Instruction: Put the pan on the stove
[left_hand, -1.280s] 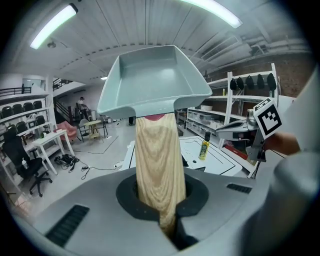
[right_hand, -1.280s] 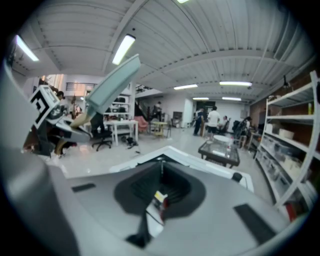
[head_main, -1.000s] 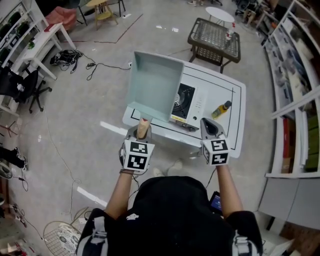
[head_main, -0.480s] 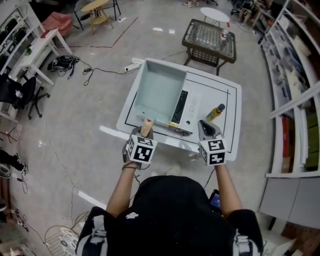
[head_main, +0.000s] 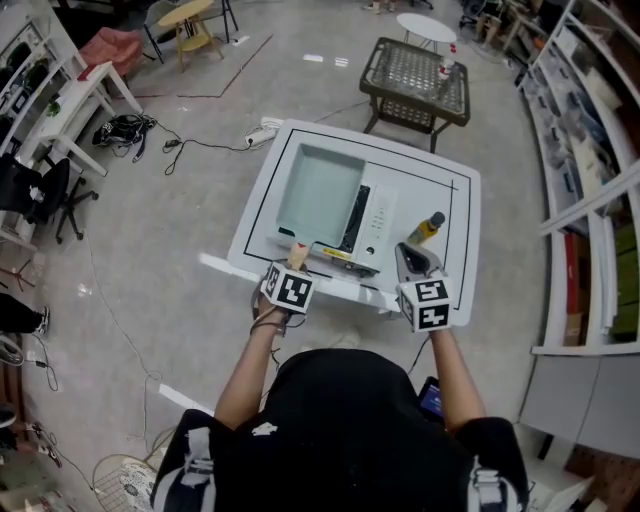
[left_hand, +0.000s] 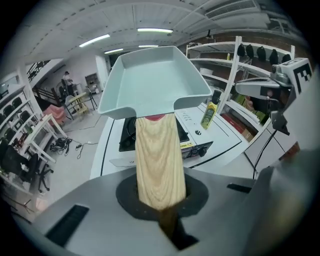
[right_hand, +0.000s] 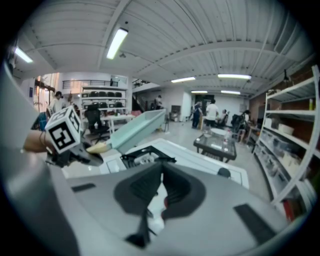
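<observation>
Now left hand-held gripper clamps wooden handle, steadying pan over stove at 12 o'clock; right hand-held gripper closed, empty

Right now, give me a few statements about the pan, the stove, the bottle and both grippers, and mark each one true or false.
1. The left gripper is shut on the pan's wooden handle. True.
2. The pan is round and black. False: it is square and pale teal.
3. A yellow bottle is on the table, to the right of the stove. True.
4. The right gripper holds the bottle. False: nothing is between its jaws, and the bottle is apart from it.
5. The pan lies flat on the table beside the stove. False: both gripper views show it held tilted in the air above the stove.
</observation>
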